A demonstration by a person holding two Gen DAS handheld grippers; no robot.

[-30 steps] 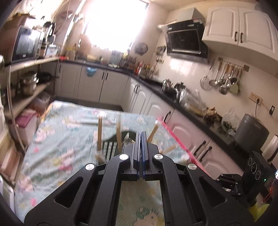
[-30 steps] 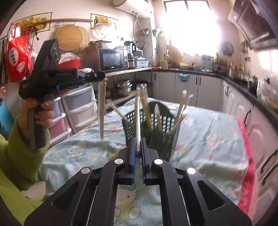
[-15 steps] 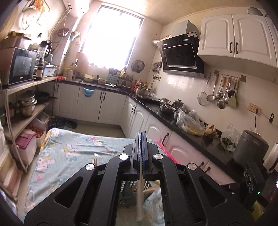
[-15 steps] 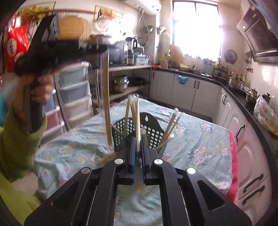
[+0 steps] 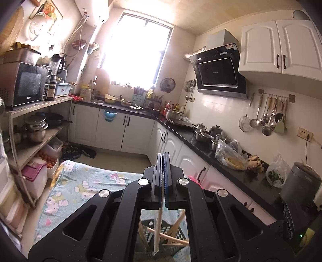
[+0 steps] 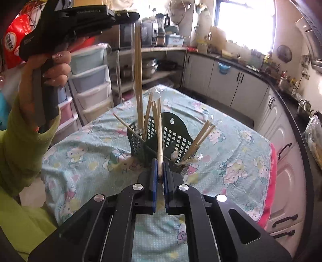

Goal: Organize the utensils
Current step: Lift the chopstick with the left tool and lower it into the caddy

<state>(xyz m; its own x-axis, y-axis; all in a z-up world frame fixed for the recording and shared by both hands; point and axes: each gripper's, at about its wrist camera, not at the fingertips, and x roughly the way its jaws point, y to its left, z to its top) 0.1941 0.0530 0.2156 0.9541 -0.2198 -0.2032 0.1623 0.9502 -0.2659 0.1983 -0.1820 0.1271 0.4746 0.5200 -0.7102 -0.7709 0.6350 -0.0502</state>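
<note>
A: Chopsticks mostly stand in the basket [image 6: 161,137] on the table [image 6: 231,145]; two pairs remain out.

B: Grips?

A: Left gripper [image 6: 128,15] pinches a wrapped pair [image 6: 138,80] above the basket; right gripper [image 6: 159,173] clamps another pair [image 6: 160,145].

B: Change?

A: Both have risen higher than a second ago.

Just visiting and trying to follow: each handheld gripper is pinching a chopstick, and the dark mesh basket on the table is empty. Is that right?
Not quite: the basket is not empty. The right wrist view shows several chopsticks standing and leaning in it. The rest holds: the left gripper and the right gripper are each shut on a chopstick.
</note>
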